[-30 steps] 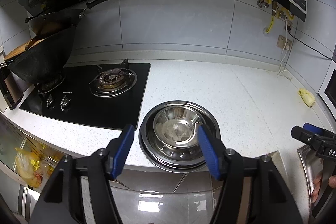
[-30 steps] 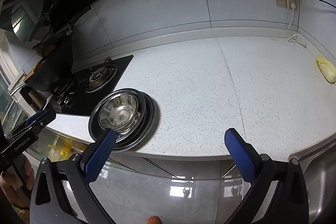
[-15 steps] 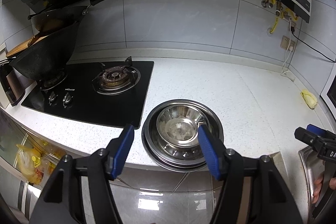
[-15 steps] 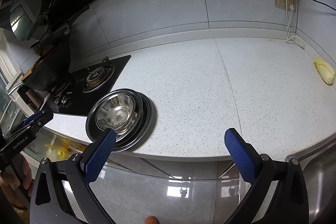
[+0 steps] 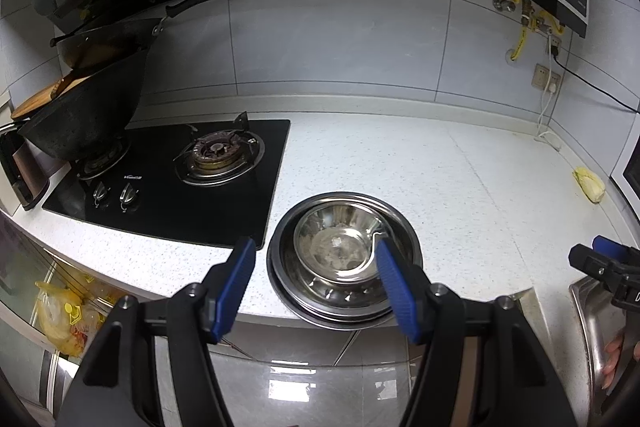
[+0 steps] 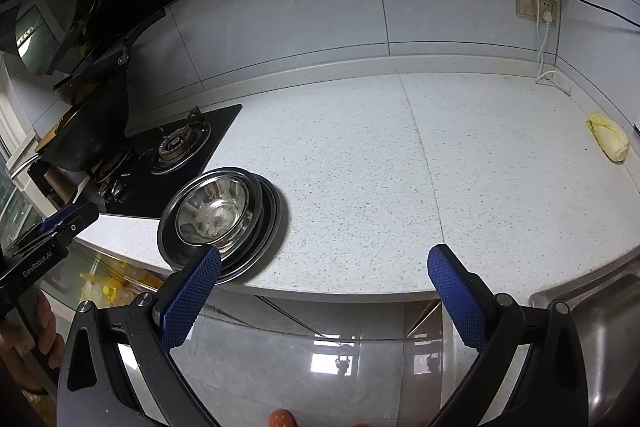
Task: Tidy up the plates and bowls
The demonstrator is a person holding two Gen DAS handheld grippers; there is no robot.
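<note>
Black tongs (image 6: 324, 287) frames, blue diamond-textured pads (image 6: 192, 297), silver screws, white "GenRobot.AI" lettering

Left wrist view: angled down past the desk (image 5: 400, 163) edge, close on stacked bowls (image 5: 344, 251). Right wrist view: same downward tilt, further right. Shared: bowls (image 6: 218, 215), hob (image 6: 176, 147), desk.

A speckled white counter (image 5: 400, 163) fills the frame's middle. On it, a black hob (image 5: 168, 183) lies at left, stacked steel plates (image 5: 344, 303) with a bowl (image 5: 336, 247) sit at its front edge, and a yellow lump (image 5: 589, 183) lies far right.
</note>
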